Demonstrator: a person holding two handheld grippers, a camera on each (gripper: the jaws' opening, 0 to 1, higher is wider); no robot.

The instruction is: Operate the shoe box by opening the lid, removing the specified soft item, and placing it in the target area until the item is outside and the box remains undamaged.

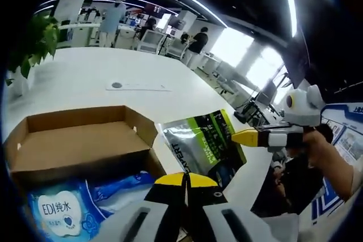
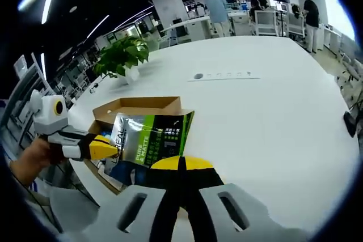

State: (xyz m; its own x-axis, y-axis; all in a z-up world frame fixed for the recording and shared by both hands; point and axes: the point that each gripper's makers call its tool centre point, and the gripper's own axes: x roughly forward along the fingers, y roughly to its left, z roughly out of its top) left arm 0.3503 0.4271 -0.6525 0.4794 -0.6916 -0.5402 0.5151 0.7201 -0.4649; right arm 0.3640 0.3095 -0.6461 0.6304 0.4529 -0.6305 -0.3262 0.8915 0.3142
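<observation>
The soft, light foil pouch (image 2: 152,135) is pinched at its bottom edge by the right gripper (image 2: 182,164). The left gripper (image 1: 185,179) is closed on nothing, beside the open shoe box (image 1: 85,140).

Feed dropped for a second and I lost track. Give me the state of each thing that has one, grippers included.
shoe box: open, lid folded back
silver and green pouch: lifted out, held above the box
blue wipes pack: lying in the box
right gripper: shut on the pouch's lower edge
left gripper: shut, at the pouch; grip hidden
</observation>
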